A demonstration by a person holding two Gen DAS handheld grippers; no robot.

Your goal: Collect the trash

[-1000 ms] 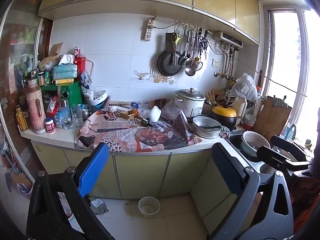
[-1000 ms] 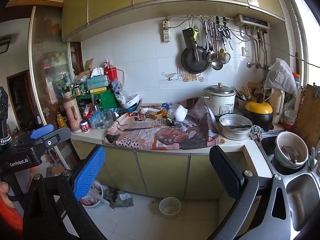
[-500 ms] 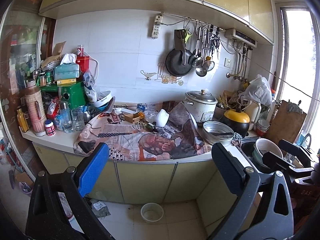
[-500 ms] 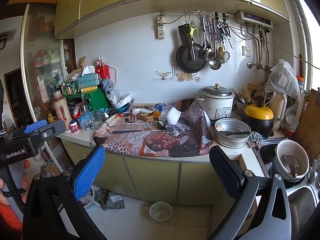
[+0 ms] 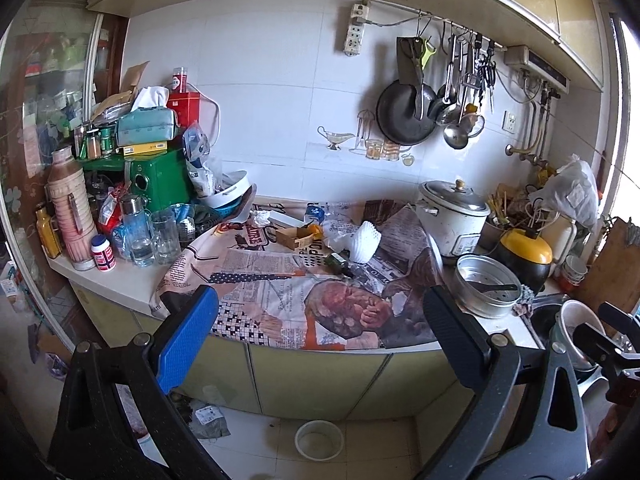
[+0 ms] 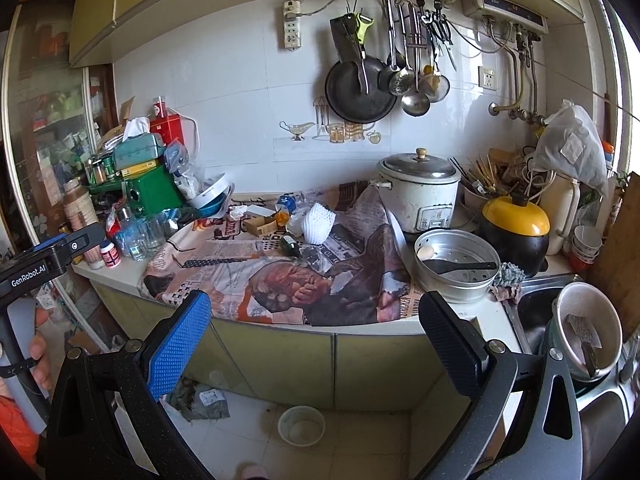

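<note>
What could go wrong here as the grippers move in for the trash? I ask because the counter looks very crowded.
Both the left gripper and right gripper are open and away from the counter. The scraps lie on a loose newspaper that overhangs the edge, so tugging might slide everything off. The small dark bottle lies right by the white foam net and could roll. Glasses crowd the left side and could tip.
</note>
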